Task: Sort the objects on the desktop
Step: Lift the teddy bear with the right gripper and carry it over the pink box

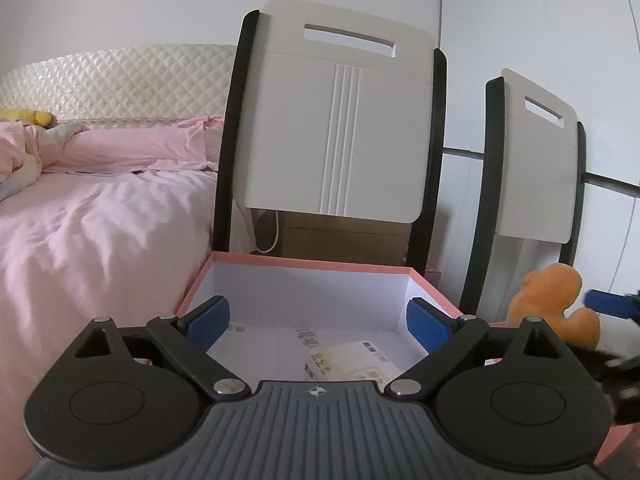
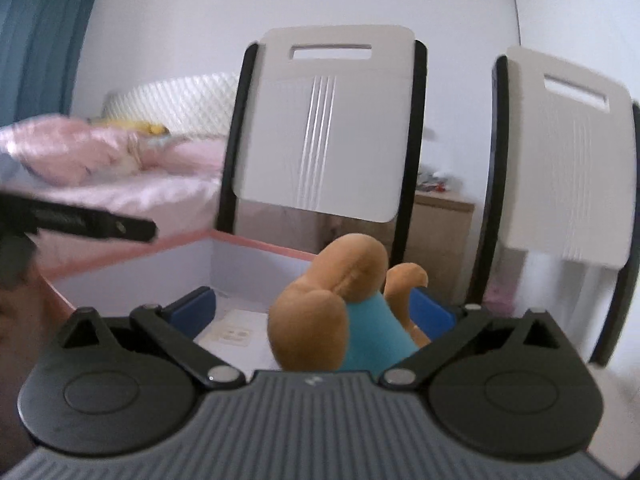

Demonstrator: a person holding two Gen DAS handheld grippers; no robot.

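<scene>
A pink-rimmed box with white inside point(image 1: 312, 264) stands in front of me; it also shows in the right wrist view point(image 2: 256, 245). A pale packet point(image 1: 352, 362) lies on its floor. My left gripper point(image 1: 320, 320) is open and empty above the box. My right gripper point(image 2: 312, 312) is wide open over the box, with an orange plush toy in a teal shirt point(image 2: 340, 308) between its fingers, leaning toward the right finger point(image 2: 430, 316). I cannot tell whether the toy is held or loose. The toy also shows at the right edge of the left wrist view point(image 1: 552, 304).
Two white chair backs with black frames point(image 1: 336, 120) point(image 1: 536, 160) stand right behind the box. A bed with pink bedding point(image 1: 100, 216) lies to the left. A wooden bedside cabinet point(image 2: 440, 232) stands behind the chairs. The left gripper's arm point(image 2: 80, 222) crosses the right wrist view.
</scene>
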